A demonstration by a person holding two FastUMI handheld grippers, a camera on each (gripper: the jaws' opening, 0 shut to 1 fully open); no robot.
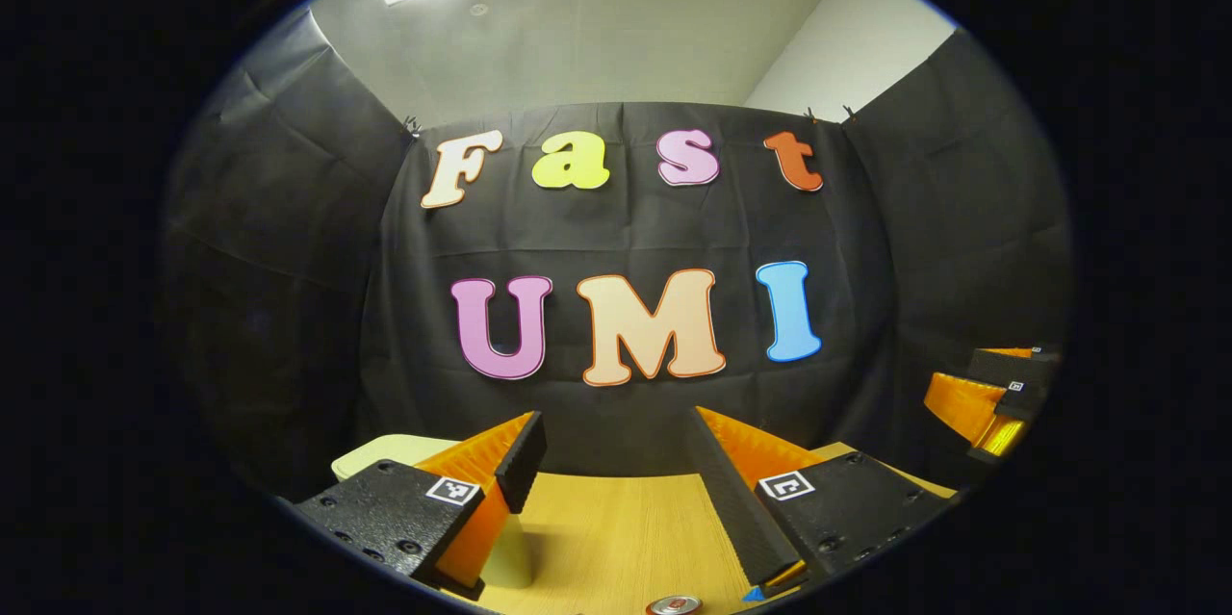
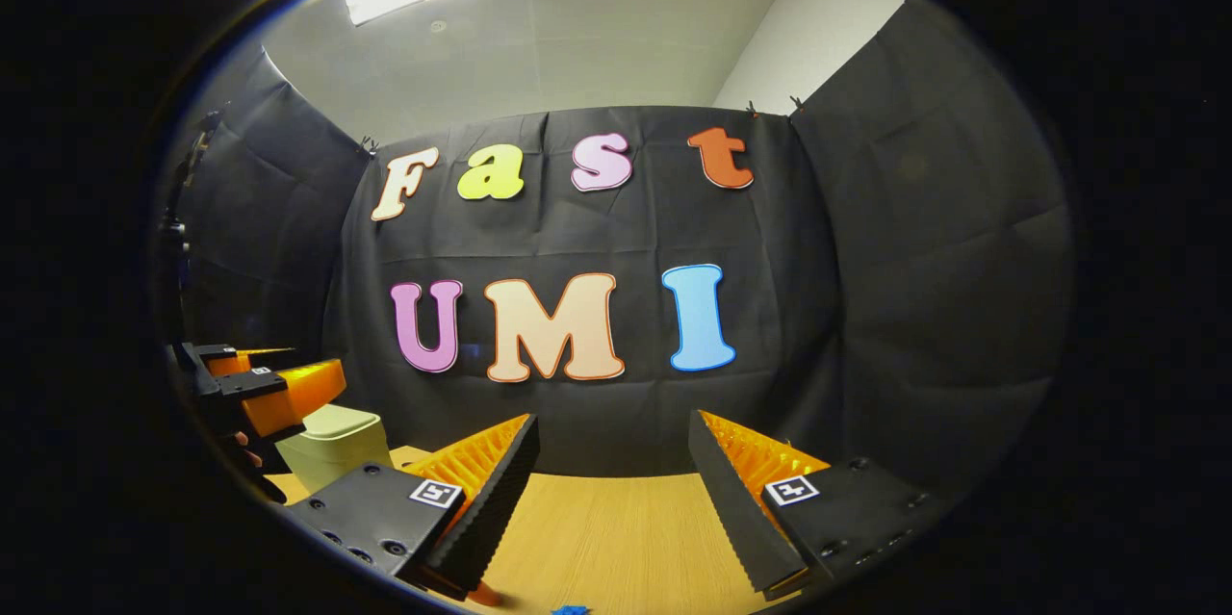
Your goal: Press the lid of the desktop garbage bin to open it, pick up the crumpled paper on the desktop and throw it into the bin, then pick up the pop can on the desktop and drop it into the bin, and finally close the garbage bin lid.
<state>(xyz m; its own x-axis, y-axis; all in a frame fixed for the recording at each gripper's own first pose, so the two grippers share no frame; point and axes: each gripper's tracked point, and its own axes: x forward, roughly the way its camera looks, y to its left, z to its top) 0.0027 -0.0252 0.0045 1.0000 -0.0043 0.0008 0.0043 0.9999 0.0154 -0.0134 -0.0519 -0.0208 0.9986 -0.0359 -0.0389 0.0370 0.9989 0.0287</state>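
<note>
The pale cream garbage bin (image 2: 332, 449) stands at the left of the wooden table in the right gripper view, and its lid looks down. In the left gripper view the bin (image 1: 508, 550) sits close behind my left finger, partly hidden by it. The silver top of the pop can (image 1: 674, 605) peeks in at the bottom edge, below the gap between the fingers. My left gripper (image 1: 616, 437) is open above the table with nothing between its fingers. My right gripper (image 2: 612, 432) is open and holds nothing too.
The wooden table (image 1: 616, 528) runs back to the black cloth wall. The right gripper (image 1: 972, 398) hangs at the far right of the left gripper view. The left gripper (image 2: 274, 384), with a hand (image 2: 245, 447) under it, hovers beside the bin. A small blue piece (image 2: 570, 610) lies at the bottom edge.
</note>
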